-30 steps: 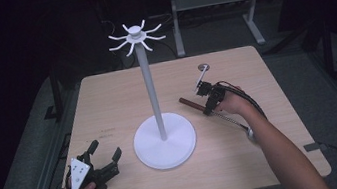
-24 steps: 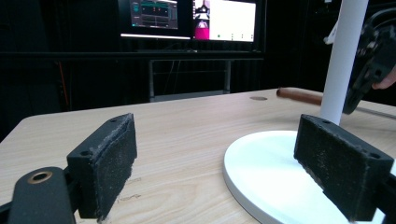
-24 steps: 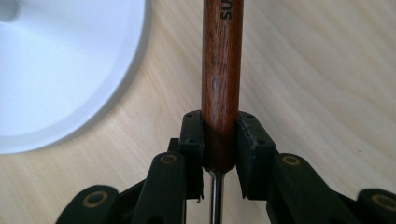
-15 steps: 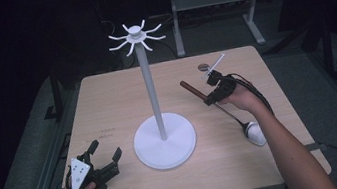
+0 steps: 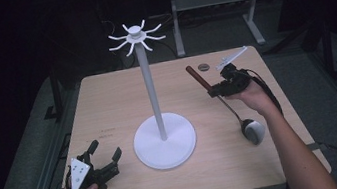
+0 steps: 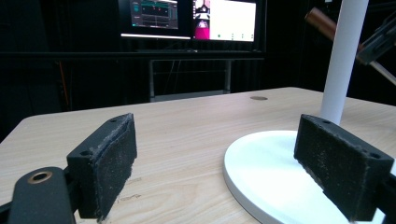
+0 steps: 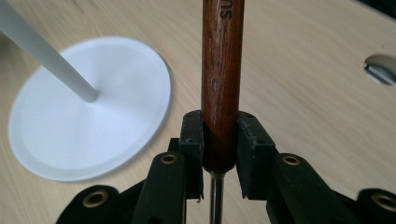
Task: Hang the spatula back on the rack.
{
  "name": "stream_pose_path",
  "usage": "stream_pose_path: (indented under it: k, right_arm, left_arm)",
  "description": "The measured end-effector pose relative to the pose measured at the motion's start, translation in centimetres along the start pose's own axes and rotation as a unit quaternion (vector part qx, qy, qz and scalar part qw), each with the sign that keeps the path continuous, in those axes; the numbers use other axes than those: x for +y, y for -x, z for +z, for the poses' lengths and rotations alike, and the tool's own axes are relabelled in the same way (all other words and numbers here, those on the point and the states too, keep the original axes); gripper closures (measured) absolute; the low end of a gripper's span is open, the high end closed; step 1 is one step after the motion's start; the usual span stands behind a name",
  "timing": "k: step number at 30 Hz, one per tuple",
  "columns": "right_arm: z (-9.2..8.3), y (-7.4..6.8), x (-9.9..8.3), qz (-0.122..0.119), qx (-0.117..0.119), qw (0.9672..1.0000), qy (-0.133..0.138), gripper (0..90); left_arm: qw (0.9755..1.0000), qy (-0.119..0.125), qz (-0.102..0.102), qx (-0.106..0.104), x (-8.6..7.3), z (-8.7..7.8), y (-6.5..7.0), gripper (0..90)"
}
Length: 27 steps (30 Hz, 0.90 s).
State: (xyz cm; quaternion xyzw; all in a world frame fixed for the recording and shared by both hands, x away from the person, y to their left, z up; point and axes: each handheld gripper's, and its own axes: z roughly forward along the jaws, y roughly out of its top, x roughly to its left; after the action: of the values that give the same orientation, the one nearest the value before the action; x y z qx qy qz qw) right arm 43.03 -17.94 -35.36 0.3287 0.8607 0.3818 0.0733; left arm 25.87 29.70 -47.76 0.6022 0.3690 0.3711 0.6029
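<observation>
1. Right claw was clamped on the ladle's wooden handle, its bowl hanging above the desk.
2. Left claw rested apart, empty.
3. High view alone revealed the white stand's hooked crown.

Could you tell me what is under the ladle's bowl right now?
The ladle, clamped by the right gripper, hangs with its bowl over bare table. The patch directly beneath the bowl is hidden.
</observation>
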Motion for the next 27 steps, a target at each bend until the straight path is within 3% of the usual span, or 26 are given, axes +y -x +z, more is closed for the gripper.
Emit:
stream_pose_path:
  k: [5, 11, 18, 27]
  right_arm:
    - [-2.2, -0.7, 0.0, -0.002, 0.003, 0.9983, 0.058, 73.7]
    - [-4.5, -1.8, 0.0, -0.012, 0.009, 0.9931, 0.116, 73.7]
    - [-6.2, -2.6, -0.6, -0.016, 0.022, 0.9864, 0.162, 73.7]
    - [-7.5, -3.5, -0.9, -0.024, 0.043, 0.9802, 0.192, 73.7]
  left_arm:
    - [1.0, 0.0, 0.0, 0.0, 0.0, 0.0, 0.0, 12.6]
    - [1.0, 0.002, 0.0, 0.0, 0.0, 0.0, 0.0, 12.7]
    - [1.0, 0.0, 0.0, 0.0, 0.0, 0.0, 0.0, 12.7]
    - [1.0, -0.001, 0.001, 0.0, 0.0, 0.0, 0.0, 12.6]
